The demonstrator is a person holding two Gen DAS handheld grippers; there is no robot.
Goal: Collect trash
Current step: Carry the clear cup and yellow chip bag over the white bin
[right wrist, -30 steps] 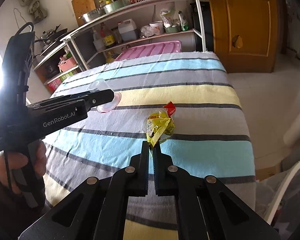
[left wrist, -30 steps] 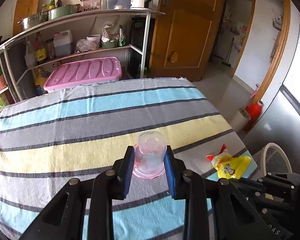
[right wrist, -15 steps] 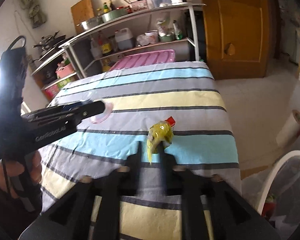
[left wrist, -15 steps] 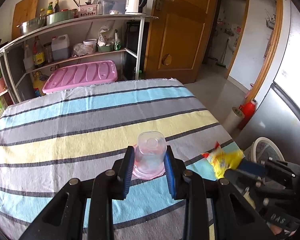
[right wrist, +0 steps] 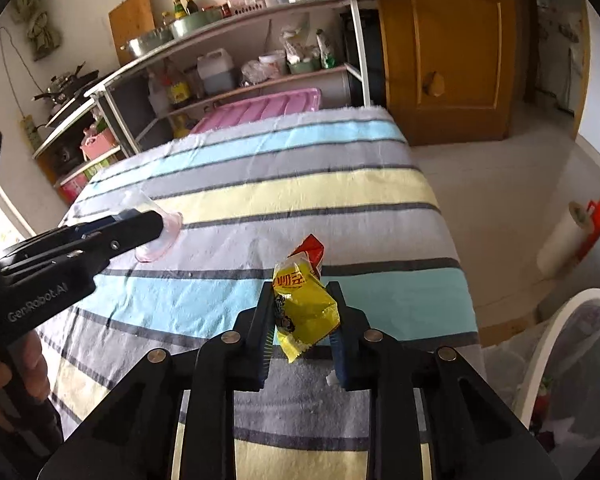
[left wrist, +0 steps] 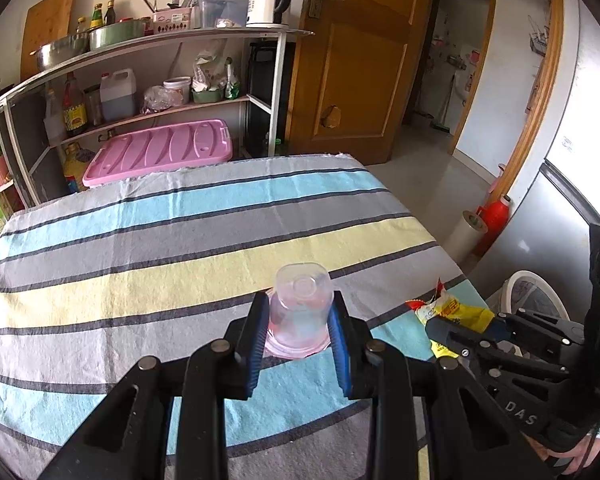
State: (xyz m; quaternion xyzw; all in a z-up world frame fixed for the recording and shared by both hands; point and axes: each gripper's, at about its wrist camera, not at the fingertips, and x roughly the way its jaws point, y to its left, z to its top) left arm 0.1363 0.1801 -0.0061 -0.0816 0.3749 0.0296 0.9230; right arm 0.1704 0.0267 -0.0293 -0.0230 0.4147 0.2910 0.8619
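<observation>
Your right tool (right wrist: pixel 302 320) has just been closing around a crumpled yellow wrapper (right wrist: pixel 306 304) above the striped counter (right wrist: pixel 260 184). At left, your left tool (right wrist: pixel 140 226) clamps an upturned clear cup (right wrist: pixel 156 224). A white-rimmed bin (right wrist: pixel 560 344) sits lower right.

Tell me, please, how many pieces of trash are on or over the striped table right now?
2. A clear plastic cup, upside down, sits between the left gripper pads; a yellow snack wrapper sits between the right gripper jaws, which have just been closing.

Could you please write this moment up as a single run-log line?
left hand-held gripper: shut on upturned clear cup | right hand-held gripper: jaws just closing around yellow wrapper | striped tablecloth | white bin: beside table
</observation>
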